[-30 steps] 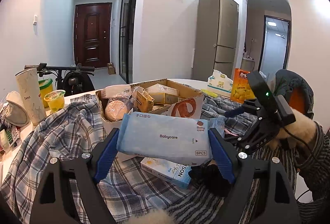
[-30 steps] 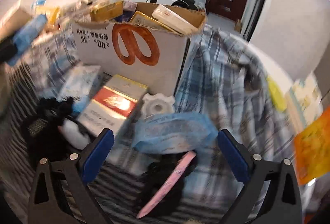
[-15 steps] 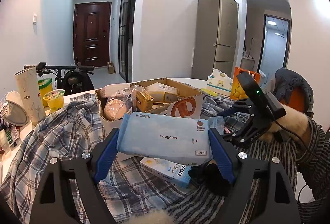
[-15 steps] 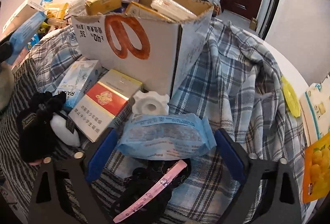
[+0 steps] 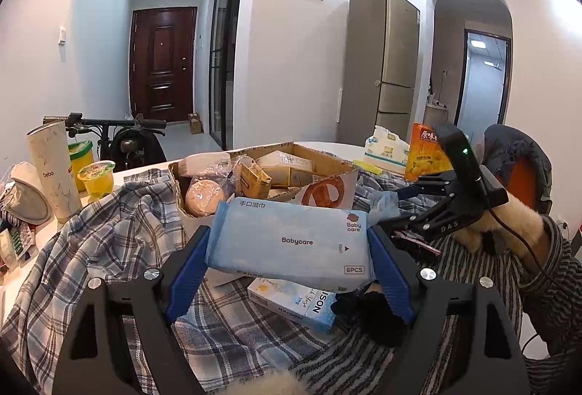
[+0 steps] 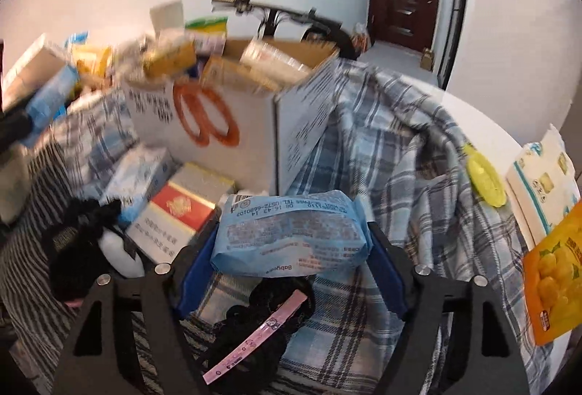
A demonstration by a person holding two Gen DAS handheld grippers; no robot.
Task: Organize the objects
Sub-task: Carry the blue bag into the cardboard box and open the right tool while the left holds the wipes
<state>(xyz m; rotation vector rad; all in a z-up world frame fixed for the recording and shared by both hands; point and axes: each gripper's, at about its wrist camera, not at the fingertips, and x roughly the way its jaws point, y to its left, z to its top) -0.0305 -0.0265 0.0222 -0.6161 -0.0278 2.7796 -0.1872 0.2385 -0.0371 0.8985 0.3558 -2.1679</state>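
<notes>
Two wipe packs held beside the cardboard box

Left hand-held gripper [image 5: 287, 262] clamps a flat, soft blue Babycare wipes pack [image 5: 289, 244] level before the open brown cardboard box [image 5: 320, 173]; right hand-held gripper [image 6: 291, 258] pinches a crinkled blue plastic pouch [image 6: 291, 231] right of it.

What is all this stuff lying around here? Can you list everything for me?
Wipes packs: 2, light blue, one in the left gripper, one in the right gripper.
Cardboard box: 1, brown and white, mid-table, full of packets.
Plaid shirt: 1, blue-grey, draped around the box.
Flat boxes: 2, one pale blue, one red and white, in front of the cardboard box.
Tumbler: 1, white, table's left.
Jelly cup: 1, yellow, beside the tumbler.
Snack bag: 1, orange, table's right.
Tissue pack: 1, white, behind the snack bag.
Fridge: 1, grey, far wall.
Door: 1, dark red, hallway.
Left gripper: blue fingers shut on a pack.
Right gripper: blue fingers shut on a pack.
</notes>
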